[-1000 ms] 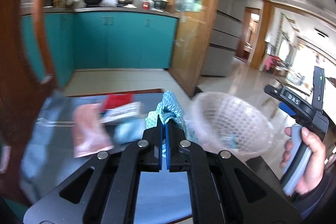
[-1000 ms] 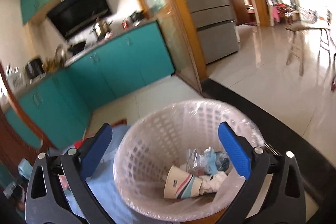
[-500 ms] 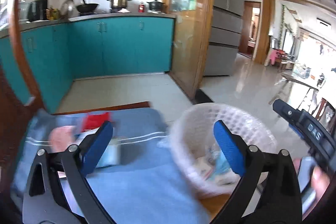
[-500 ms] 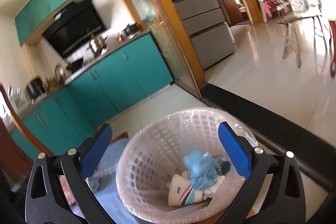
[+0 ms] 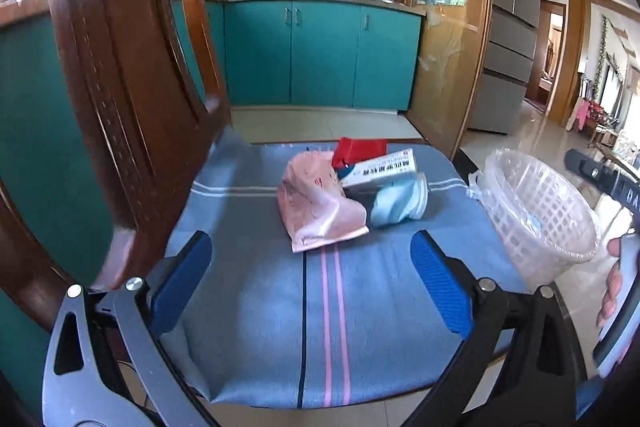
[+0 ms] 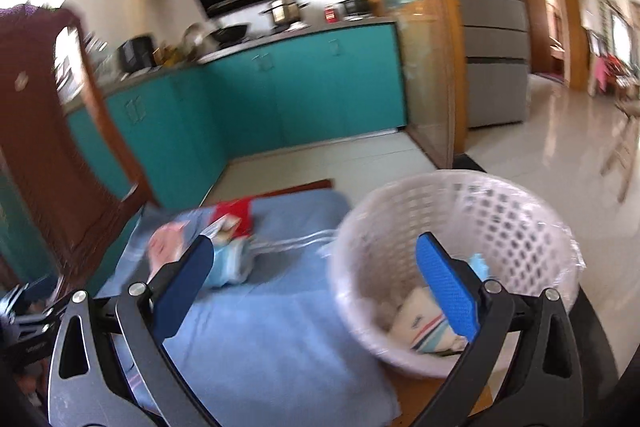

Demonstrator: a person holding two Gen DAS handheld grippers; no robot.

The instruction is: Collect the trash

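Blue cloth [image 5: 360,307] bare near edge, both claws gaping

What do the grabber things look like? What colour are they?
Both the left gripper and right gripper have black arms with triangle cut-outs and silver bolts. Their fingers wear bright blue bumpy pads.

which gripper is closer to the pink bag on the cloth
Left. The left gripper is open just short of the pink bag. The right gripper sits further right, one finger over the basket.
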